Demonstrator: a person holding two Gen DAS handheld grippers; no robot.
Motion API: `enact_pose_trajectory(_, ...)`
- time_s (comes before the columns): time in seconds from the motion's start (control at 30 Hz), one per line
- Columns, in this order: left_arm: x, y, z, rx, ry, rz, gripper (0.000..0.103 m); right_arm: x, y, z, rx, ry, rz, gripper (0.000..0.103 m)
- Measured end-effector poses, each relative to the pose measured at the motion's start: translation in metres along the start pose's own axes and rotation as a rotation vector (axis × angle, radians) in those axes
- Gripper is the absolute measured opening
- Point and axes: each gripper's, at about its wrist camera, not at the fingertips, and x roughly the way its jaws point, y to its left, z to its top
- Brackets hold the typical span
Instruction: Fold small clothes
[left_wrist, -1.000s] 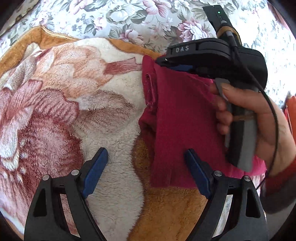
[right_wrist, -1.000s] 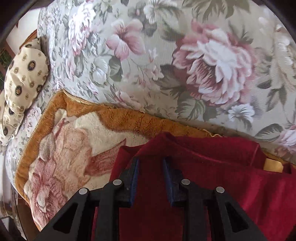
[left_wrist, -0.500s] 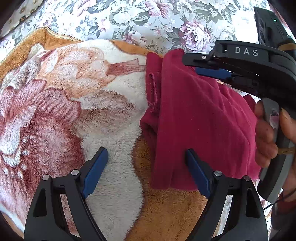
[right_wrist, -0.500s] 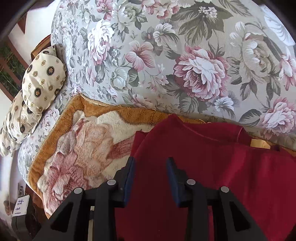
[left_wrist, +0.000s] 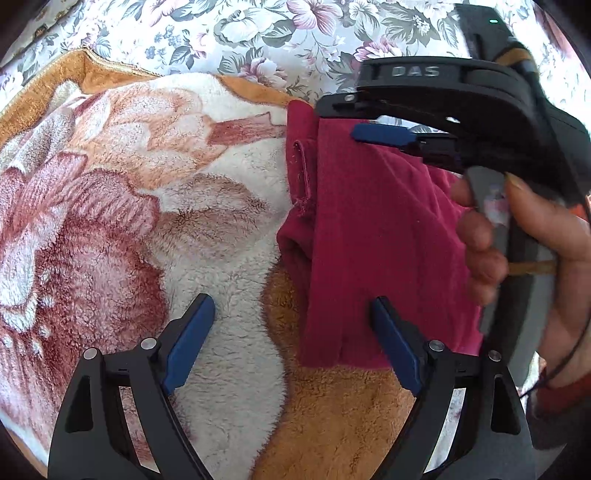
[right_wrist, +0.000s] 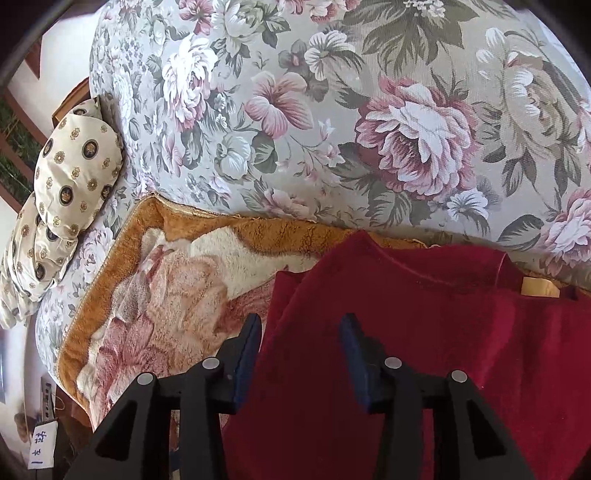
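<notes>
A dark red small garment (left_wrist: 373, 236) lies folded on a plush orange and cream blanket (left_wrist: 184, 221). It also shows in the right wrist view (right_wrist: 424, 332), with a yellow label (right_wrist: 539, 287) near its far edge. My left gripper (left_wrist: 291, 332) is open and empty above the garment's near left edge. My right gripper (right_wrist: 301, 350) is open, its fingers apart over the garment's left part. In the left wrist view the right gripper (left_wrist: 384, 133) hovers over the garment's far edge, held by a hand (left_wrist: 517, 236).
The blanket covers a floral sofa seat; the floral backrest (right_wrist: 369, 110) rises just behind the garment. A cream patterned cushion (right_wrist: 70, 170) lies at the sofa's far left end. The blanket's left edge (right_wrist: 81, 314) drops off to the floor.
My right gripper has opened wider and let the garment's top fold lie flat, and it has pulled back and up. My left gripper has stayed open in place.
</notes>
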Motion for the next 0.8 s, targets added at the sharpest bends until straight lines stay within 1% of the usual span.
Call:
enact_pose_trajectory(0.13, -0.002, 0.0, -0.001, 0.015, 0.007, -0.005, 0.087, 0.015, 0.008, 0.002, -0.027, 0.021, -0.002, 0.044)
enact_pose_trajectory(0.27, -0.003, -0.002, -0.003, 0.01, 0.009, -0.004, 0.087, 0.01, 0.016, 0.005, -0.085, 0.033, -0.05, 0.044)
enact_pose_trajectory(0.37, -0.007, 0.004, -0.003, -0.03, 0.007, -0.04, 0.087, 0.0, 0.012, 0.004, -0.073, 0.021, -0.054, 0.044)
enact_pose_trajectory(0.43, -0.01, 0.007, -0.005, -0.053, 0.008, -0.079, 0.087, -0.004, 0.011, 0.001, -0.073, 0.029, -0.052, 0.044)
enact_pose_trajectory(0.47, -0.011, 0.006, -0.005, -0.049, 0.013, -0.093, 0.087, -0.006, 0.012, -0.002, -0.084, 0.038, -0.057, 0.044)
enact_pose_trajectory(0.53, -0.012, 0.003, -0.008, -0.025, 0.031, -0.11, 0.087, -0.01, 0.016, -0.01, -0.121, 0.05, -0.07, 0.044)
enact_pose_trajectory(0.57, -0.013, 0.0, -0.01, -0.004, 0.036, -0.104, 0.087, -0.013, 0.018, -0.013, -0.135, 0.052, -0.072, 0.044)
enact_pose_trajectory(0.6, -0.014, -0.002, -0.012, 0.021, 0.044, -0.095, 0.087, -0.017, 0.021, -0.017, -0.146, 0.057, -0.065, 0.044)
enact_pose_trajectory(0.7, -0.017, -0.008, -0.022, 0.099, 0.065, -0.076, 0.087, -0.034, 0.03, -0.028, -0.182, 0.074, -0.003, 0.044)
enact_pose_trajectory(0.77, -0.019, -0.008, -0.029, 0.121, 0.059, -0.051, 0.087, -0.044, 0.033, -0.034, -0.197, 0.073, 0.004, 0.044)
enact_pose_trajectory(0.8, -0.021, -0.007, -0.031, 0.114, 0.05, -0.047, 0.087, -0.047, 0.034, -0.036, -0.195, 0.072, 0.006, 0.044)
